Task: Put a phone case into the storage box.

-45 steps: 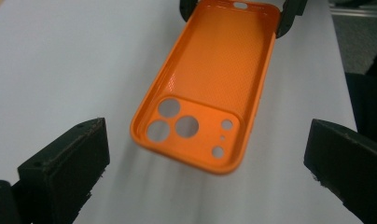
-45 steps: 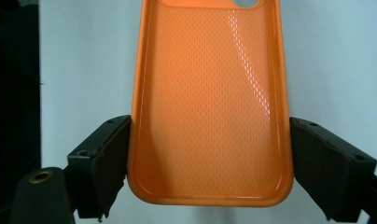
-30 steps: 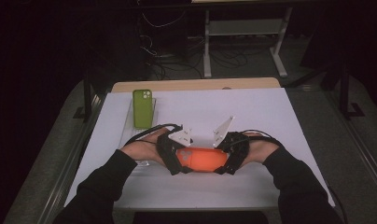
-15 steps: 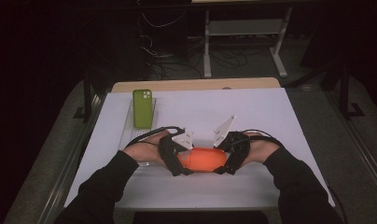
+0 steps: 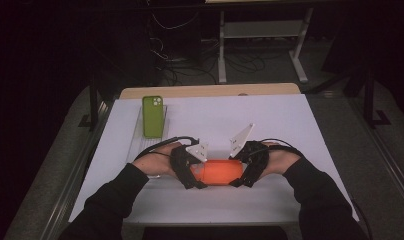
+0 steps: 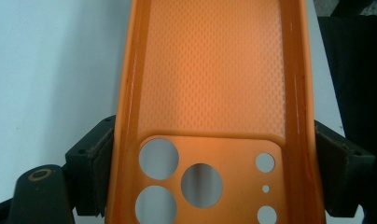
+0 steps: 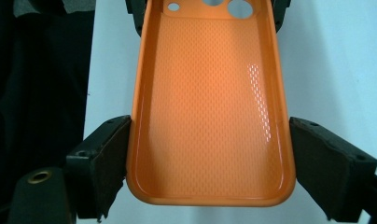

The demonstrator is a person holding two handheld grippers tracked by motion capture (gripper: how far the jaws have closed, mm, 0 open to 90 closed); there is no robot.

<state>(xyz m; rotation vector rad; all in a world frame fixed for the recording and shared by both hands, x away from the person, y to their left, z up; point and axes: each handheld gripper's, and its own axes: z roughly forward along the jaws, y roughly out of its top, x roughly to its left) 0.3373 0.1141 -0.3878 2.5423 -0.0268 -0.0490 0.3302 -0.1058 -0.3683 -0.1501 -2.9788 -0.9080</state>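
Fingers [image 6: 333, 175] clamp orange case [image 6: 214, 93]; case top cropped.

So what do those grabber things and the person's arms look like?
Each hand wears a black gripper: the left gripper and the right gripper. Both carry a pale three-cornered plate on top and trail a thin black cable. Up close, the jaws are chunky black blocks with dark flat pads and small screw holes. The person wears long black sleeves.
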